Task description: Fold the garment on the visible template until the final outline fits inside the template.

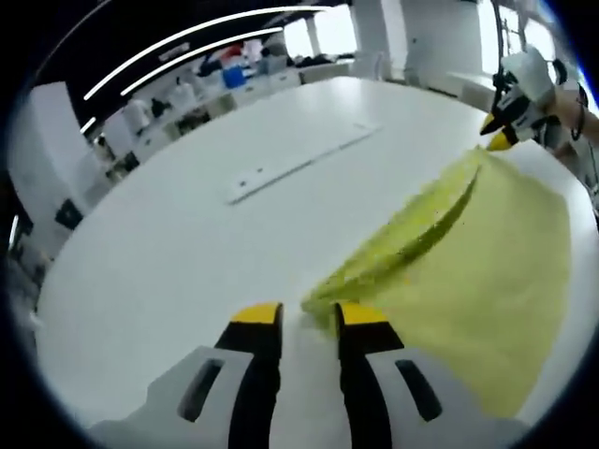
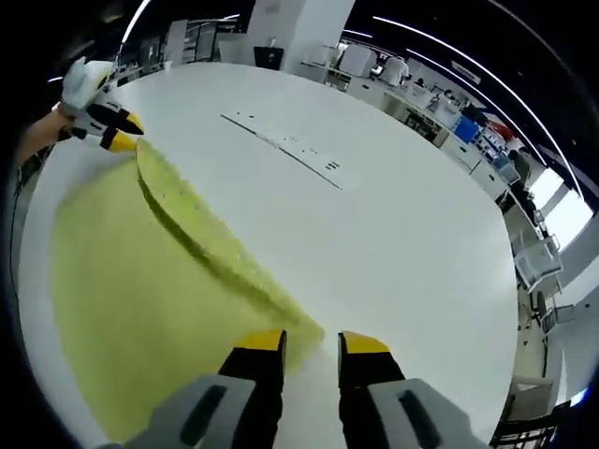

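Yellow-green cloth, the garment (image 1: 487, 253), lies spread on the white table (image 1: 187, 234) along its near edge, where I am working. One long edge of it is lifted off the surface and hangs as a ridge between my two grippers.

In the left gripper view my left gripper (image 1: 309, 318) sits with its yellow-tipped jaws apart, a clear gap of white table between them; the nearest corner of the garment lies just beside the right-hand jaw tip, and I cannot tell whether it touches. At the far end of the ridge, the right gripper (image 1: 501, 131) shows with its tips at the cloth's other corner.

In the right gripper view my right gripper (image 2: 312, 341) also has its jaws parted, and the garment (image 2: 140, 271) ends in a point just beside its left-hand jaw. The left gripper (image 2: 120, 131) shows at the far end of the raised edge, its tips against the fabric.

A long pale strip with small dark marks (image 2: 290, 148) lies flat on the table, well apart from the garment, toward the middle. Beyond the table's far edge stand benches and cabinets (image 1: 187, 94).
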A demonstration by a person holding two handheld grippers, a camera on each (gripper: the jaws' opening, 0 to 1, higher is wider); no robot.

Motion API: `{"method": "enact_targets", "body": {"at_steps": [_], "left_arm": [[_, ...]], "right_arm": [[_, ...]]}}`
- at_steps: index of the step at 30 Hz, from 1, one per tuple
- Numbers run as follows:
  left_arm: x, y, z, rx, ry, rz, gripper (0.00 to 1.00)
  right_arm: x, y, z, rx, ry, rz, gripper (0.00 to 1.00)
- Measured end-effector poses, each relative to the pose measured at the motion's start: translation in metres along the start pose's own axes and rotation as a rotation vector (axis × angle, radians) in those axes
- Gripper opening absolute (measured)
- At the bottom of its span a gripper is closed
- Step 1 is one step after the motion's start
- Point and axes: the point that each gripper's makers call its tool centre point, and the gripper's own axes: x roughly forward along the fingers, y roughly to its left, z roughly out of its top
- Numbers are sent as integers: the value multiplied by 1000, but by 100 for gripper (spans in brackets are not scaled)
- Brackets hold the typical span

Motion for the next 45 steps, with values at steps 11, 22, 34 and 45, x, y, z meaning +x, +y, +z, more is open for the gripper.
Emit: {"method": "enact_targets", "body": {"at_steps": [11, 22, 34, 45], "left_arm": [[-13, -5, -1, -36, -1, -29, 20], [-36, -13, -2, -82, -5, -63, 28], [-70, -34, -23, -120, -9, -137, 40], [-95, -60, -48, -76, 18, -202, 45]], "right_arm": [[-7, 7, -3, 61, 5, 36, 20], [-30, 28, -5, 144, 18, 83, 35], [-63, 58, -15, 136, 21, 147, 46], [-90, 79, -35, 66, 40, 162, 45]]}}
